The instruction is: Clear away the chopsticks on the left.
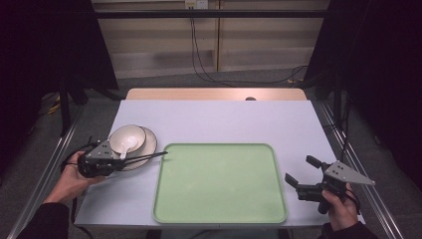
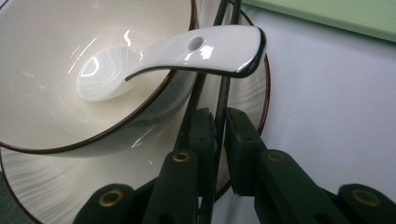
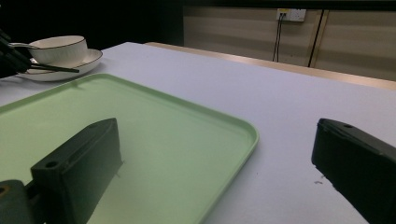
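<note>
A white bowl (image 1: 130, 135) with a dark rim sits on a matching plate (image 1: 151, 144) at the table's left. In it lies a white ceramic spoon (image 2: 187, 49), its handle over the rim. My left gripper (image 1: 119, 162) is beside the plate and shut on a pair of black chopsticks (image 1: 144, 158). Their tips point right, toward the green tray (image 1: 219, 199). In the left gripper view the chopsticks (image 2: 224, 93) run up from the gripper (image 2: 220, 135), under the spoon handle. My right gripper (image 1: 301, 170) is open and holds nothing, just right of the tray (image 3: 140, 126).
The tray lies bare on a pale table (image 1: 224, 119), with a wooden strip (image 1: 214, 93) along the far edge. Cables (image 1: 199, 59) hang down the wall behind. Dark curtains and metal rails flank the table on both sides.
</note>
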### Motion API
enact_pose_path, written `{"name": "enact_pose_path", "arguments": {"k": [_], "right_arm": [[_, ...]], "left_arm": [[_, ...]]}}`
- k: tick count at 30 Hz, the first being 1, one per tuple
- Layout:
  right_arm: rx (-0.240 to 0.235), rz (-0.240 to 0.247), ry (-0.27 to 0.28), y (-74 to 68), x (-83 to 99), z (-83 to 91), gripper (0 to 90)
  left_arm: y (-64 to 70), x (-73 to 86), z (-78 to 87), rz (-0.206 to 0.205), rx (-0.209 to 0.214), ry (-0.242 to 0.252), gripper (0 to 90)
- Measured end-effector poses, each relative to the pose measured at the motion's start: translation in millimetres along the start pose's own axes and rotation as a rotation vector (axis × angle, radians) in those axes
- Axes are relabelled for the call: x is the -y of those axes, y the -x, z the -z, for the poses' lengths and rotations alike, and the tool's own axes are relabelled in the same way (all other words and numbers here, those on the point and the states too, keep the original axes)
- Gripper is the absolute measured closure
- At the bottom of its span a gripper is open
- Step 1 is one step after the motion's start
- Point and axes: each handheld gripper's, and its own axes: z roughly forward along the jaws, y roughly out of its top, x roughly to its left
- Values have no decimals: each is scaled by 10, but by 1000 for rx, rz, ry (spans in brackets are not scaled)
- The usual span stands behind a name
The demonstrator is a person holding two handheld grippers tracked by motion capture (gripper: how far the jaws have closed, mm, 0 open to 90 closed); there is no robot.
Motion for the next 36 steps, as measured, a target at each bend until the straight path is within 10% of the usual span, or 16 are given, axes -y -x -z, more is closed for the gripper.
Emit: {"name": "enact_pose_path", "arguments": {"k": [20,36], "right_arm": [[5,-17,2,-12,-7,-1,9],[-8,-10,-5,-19,-7,-5,8]], "left_arm": [[91,-56,116,178,39,71,860],[408,-85,328,394,20,127,860]]}}
